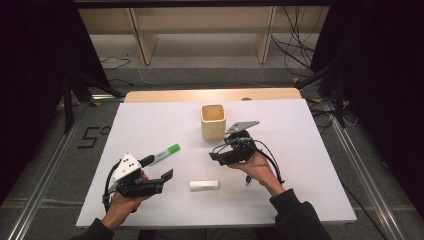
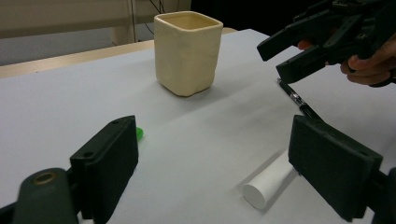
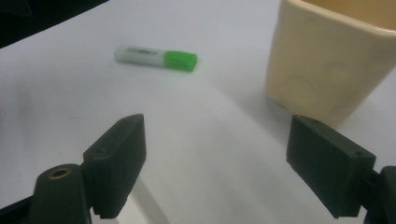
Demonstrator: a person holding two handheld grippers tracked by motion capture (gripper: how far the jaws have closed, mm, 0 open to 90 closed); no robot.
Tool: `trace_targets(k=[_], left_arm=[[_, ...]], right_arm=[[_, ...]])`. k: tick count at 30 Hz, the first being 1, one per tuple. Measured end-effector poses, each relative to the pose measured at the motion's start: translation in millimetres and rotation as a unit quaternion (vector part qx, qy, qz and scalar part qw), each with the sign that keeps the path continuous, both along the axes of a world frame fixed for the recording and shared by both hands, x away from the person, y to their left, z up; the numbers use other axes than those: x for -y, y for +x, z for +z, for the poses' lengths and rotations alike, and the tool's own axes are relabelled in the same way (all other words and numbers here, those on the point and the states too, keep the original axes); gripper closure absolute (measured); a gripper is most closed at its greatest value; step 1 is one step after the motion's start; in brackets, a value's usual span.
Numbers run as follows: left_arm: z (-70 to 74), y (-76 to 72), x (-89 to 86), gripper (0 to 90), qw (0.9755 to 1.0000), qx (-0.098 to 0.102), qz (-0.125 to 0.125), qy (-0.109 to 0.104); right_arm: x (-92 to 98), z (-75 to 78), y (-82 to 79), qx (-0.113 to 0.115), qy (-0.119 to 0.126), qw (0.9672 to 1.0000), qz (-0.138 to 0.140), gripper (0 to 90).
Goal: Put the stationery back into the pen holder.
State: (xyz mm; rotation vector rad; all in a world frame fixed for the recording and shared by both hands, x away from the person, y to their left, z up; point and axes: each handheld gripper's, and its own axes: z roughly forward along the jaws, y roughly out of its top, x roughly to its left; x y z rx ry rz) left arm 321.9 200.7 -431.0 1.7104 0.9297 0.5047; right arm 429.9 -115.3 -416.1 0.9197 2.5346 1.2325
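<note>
A cream square cup (image 1: 213, 121) stands upright on the white table top (image 1: 150, 120). A highlighter with a green cap (image 1: 164, 154) lies left of the middle, and a short white cylinder (image 1: 204, 185) lies on its side near the front. My left gripper (image 1: 165, 181) is open just left of the cylinder (image 2: 271, 181), with nothing between its jaws. My right gripper (image 1: 216, 156) hovers in front of the cup (image 3: 327, 60), open and empty, facing the highlighter (image 3: 156, 57). In the left gripper view a black pen (image 2: 299, 103) lies under the right gripper (image 2: 280, 56).
The table top ends at a wooden strip (image 1: 210, 94) along its far edge. Metal rails (image 1: 45, 165) run along the floor on both sides, and loose cables (image 1: 295, 45) lie beyond the table. Bare white surface stretches left of the cup.
</note>
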Motion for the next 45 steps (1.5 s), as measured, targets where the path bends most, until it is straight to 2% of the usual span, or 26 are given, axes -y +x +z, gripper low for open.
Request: trace_targets(k=[6, 11, 15, 20, 25, 32, 36, 45], left_arm=[[-0.5, -0.2, -2.4, 15.4, 1.0, -0.001, 0.002, -0.002], [-0.7, -1.1, -2.9, 15.4, 1.0, 0.001, 0.004, -0.003], [-0.7, -1.2, -2.9, 15.4, 1.0, 0.001, 0.004, -0.003], [-0.6, -1.4, -2.7, 15.4, 1.0, 0.001, 0.004, -0.003], [-0.4, -1.8, -2.5, 15.4, 1.0, 0.002, 0.004, -0.002], [-0.3, -1.3, -2.8, 15.4, 1.0, 0.001, 0.004, -0.004], [-0.2, -1.4, -2.9, 15.4, 1.0, 0.001, 0.004, -0.004], [0.0, -1.1, -4.0, 15.4, 1.0, 0.001, 0.005, -0.003]], right_arm=[[-13.1, 0.5, -9.8, -0.009, -0.017, 0.9994, 0.03, 18.0], [-26.3, -3.7, -19.6, -0.015, -0.041, 0.9972, 0.061, 17.9], [-37.5, -9.5, -26.6, -0.019, -0.064, 0.9936, 0.091, 17.9], [-47.1, -16.5, -30.9, -0.029, -0.082, 0.99, 0.111, 19.5], [-54.4, -21.7, -33.7, -0.024, -0.103, 0.9859, 0.129, 21.4], [-63.7, -28.7, -37.4, -0.02, -0.131, 0.9794, 0.152, 26.5], [-68.5, -32.8, -39.5, -0.022, -0.148, 0.9764, 0.156, 29.8], [-75.8, -39.5, -39.5, -0.028, -0.166, 0.9703, 0.174, 39.3]])
